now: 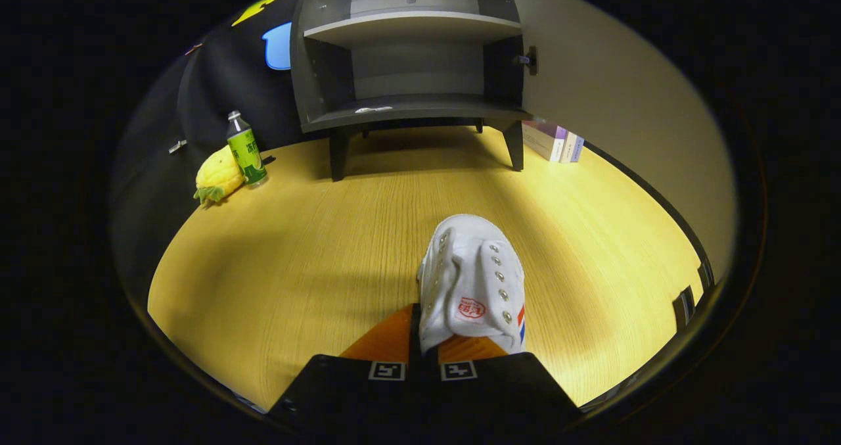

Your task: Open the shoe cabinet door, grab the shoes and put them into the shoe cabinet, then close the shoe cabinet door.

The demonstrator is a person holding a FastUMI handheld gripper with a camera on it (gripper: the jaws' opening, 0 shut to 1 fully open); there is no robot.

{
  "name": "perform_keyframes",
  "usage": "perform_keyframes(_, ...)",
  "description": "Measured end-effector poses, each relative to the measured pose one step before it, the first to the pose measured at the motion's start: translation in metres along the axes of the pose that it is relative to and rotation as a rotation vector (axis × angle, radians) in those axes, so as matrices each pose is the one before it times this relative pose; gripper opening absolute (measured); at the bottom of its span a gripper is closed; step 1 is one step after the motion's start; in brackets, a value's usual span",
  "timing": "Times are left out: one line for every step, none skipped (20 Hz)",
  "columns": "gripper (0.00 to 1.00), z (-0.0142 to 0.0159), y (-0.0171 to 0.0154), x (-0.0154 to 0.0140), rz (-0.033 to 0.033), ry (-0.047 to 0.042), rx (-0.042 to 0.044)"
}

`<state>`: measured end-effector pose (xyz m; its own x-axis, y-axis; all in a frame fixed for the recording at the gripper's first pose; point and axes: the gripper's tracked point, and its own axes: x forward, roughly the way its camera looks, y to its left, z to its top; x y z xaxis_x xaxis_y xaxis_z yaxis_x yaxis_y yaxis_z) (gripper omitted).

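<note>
Your gripper (424,356) sits at the bottom centre of the frame, its fingers drawn nearly together and pinching the white canvas shoe (472,287) by the rim of its opening, so the shoe is clamped between them and juts forward just ahead of the fingertips. You can see its rows of metal eyelets, a red mark on the tongue and a red and blue stripe on its right side; the toe points away from you, toward the cabinet. Whether the shoe's sole touches the surface below or hangs above it cannot be told from here. Below the shoe spreads the yellow wood-grain counter (295,261), filling the middle of the frame. At the top centre stands the dark shoe cabinet (407,64) on short legs, well apart from the shoe, with its front open to you: a pale upper shelf and a darker lower shelf, and something small and light lying on the lower one. The cabinet door (611,83) swings out to the upper right, a small knob at its inner edge. At the middle left of the frame a green bottle (246,149) stands upright, touching a yellow pineapple plush toy (217,179). To the right of the cabinet's legs a few books (555,141) lie stacked.
</note>
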<state>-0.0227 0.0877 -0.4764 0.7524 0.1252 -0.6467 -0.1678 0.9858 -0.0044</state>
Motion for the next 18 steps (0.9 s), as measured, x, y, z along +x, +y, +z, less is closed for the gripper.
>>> perform_keyframes(0.05, 0.00716, -0.00028, -0.00173, 0.00083, -0.01472, -0.0028)
perform_keyframes(0.05, 0.00667, 0.00033, -0.00311, 0.00392, -0.00987, -0.00486)
perform_keyframes(0.05, 0.00659, 0.00164, -0.00357, 0.00583, -0.00917, -0.00289)
perform_keyframes(0.05, 0.00923, 0.00188, -0.00373, 0.00416, -0.0087, 0.00243)
perform_keyframes(0.05, 0.01198, 0.00272, -0.00394, 0.0027, -0.01683, 0.00276)
perform_keyframes(0.05, 0.01627, 0.00179, -0.0069, -0.00007, -0.02552, -0.00123)
perform_keyframes(0.05, 0.01788, 0.00279, -0.0077, 0.00054, -0.02661, -0.00695)
perform_keyframes(0.05, 0.02115, 0.00236, -0.0066, -0.00139, -0.02852, -0.00942)
perform_keyframes(0.05, 0.02325, 0.00304, -0.00682, -0.00208, -0.032, -0.0072)
perform_keyframes(0.05, 0.02499, 0.00229, -0.00534, -0.00488, -0.03062, -0.00587)
perform_keyframes(0.05, 0.02573, 0.00195, -0.00425, -0.00595, -0.0294, -0.00291)
perform_keyframes(0.05, 0.02446, 0.00082, -0.00307, -0.0076, -0.02853, 0.00124)
perform_keyframes(0.05, 0.02276, 0.00315, -0.00063, -0.00288, -0.02265, 0.00283)
perform_keyframes(0.05, 0.02151, 0.00257, 0.00082, -0.00013, -0.02435, 0.00416)
perform_keyframes(0.05, 0.02049, 0.00179, -0.00126, 0.002, -0.01655, 0.00316)
perform_keyframes(0.05, 0.01987, 0.00135, 0.00097, 0.00164, -0.01832, -0.00203)
perform_keyframes(0.05, 0.02152, 0.0012, 0.00336, 0.00279, -0.02122, -0.00315)
perform_keyframes(0.05, 0.01848, 0.00115, 0.00606, 0.0035, -0.0167, -0.00399)
